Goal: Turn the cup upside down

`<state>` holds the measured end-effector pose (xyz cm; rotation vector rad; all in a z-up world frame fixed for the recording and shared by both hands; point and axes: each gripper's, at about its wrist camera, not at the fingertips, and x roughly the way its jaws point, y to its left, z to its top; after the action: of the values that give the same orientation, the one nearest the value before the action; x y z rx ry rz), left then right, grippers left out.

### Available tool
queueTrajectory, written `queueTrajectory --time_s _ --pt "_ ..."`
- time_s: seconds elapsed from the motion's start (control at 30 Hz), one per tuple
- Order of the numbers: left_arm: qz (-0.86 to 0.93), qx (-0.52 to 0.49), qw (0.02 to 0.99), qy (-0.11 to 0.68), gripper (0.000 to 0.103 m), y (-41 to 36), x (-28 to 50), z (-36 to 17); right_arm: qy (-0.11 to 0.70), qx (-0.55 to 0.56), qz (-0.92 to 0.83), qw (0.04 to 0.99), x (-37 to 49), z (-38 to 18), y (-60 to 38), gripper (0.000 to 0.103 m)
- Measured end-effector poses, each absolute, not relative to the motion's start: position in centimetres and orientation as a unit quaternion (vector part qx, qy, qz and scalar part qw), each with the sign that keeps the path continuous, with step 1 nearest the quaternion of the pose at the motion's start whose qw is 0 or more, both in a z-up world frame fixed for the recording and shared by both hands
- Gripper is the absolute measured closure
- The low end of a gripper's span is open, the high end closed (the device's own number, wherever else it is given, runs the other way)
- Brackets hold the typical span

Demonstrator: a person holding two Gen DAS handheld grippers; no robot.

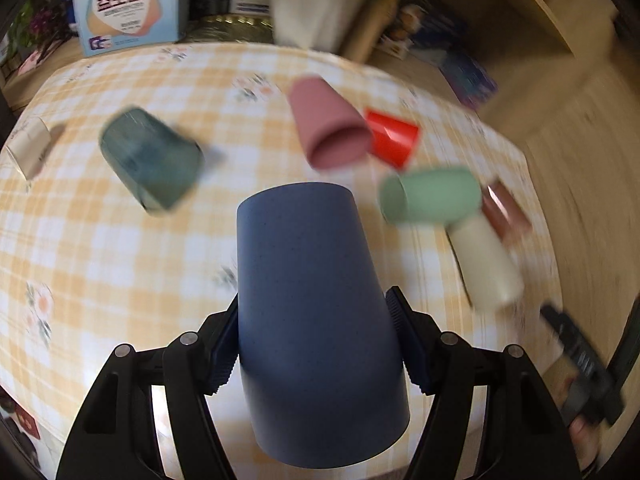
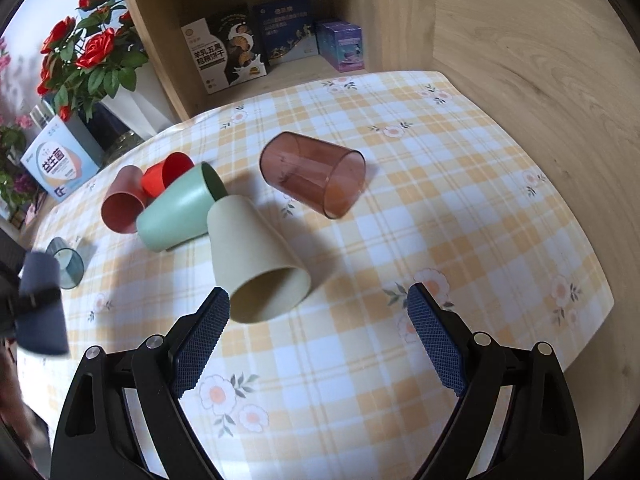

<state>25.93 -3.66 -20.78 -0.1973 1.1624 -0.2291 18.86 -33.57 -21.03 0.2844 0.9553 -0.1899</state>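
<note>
Left wrist view: left gripper (image 1: pixel 312 340) jaws clamp the blue cup (image 1: pixel 312 312), base forward. Right gripper (image 2: pixel 318 340) jaws spread, cream cup (image 2: pixel 256 256) just ahead on the tabletop (image 2: pixel 460 220).

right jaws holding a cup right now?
No. The right gripper is open and empty, with the cream cup lying on the tablecloth ahead of it.

A home: checked tablecloth (image 2: pixel 400 208), roses (image 2: pixel 86 52), wooden shelf (image 2: pixel 280 8).

Left view motion-blurred; right sharp, daylit, fisheye-warped.
</note>
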Motion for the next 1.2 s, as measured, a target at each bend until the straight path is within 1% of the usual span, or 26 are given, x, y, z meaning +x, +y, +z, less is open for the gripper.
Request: queueTrajectory --time_s 0.13,0.43,0.87,1.07,1.13,1.2 --pt "-0.129 -0.092 0.815 0.558 0.037 -6.5 24.0 -23.0 0.459 0.129 -0.093 0.874 18.5 -21.1 -33.6 0.016" --pt "-0.145 -0.074 0.798 0.580 0.037 -11.5 23.4 -26.7 0.461 0.124 -0.097 0.873 17.9 -21.0 -34.1 0.016" --pt "-0.154 -0.050 0.807 0.568 0.037 -13.9 23.7 -27.2 0.469 0.132 -0.106 0.867 17.9 -21.9 -35.0 0.016" --pt "-0.157 -0.052 0.801 0.575 0.036 -13.9 23.7 -27.3 0.470 0.135 -0.108 0.866 17.8 -21.9 -35.1 0.016" --pt "-0.161 -0.054 0.800 0.576 0.034 -13.8 23.5 -27.3 0.470 0.134 -0.108 0.866 17.8 -21.9 -35.2 0.016" --pt "-0.164 -0.058 0.800 0.574 0.029 -13.6 23.3 -27.1 0.470 0.135 -0.108 0.866 17.7 -21.8 -35.2 0.016"
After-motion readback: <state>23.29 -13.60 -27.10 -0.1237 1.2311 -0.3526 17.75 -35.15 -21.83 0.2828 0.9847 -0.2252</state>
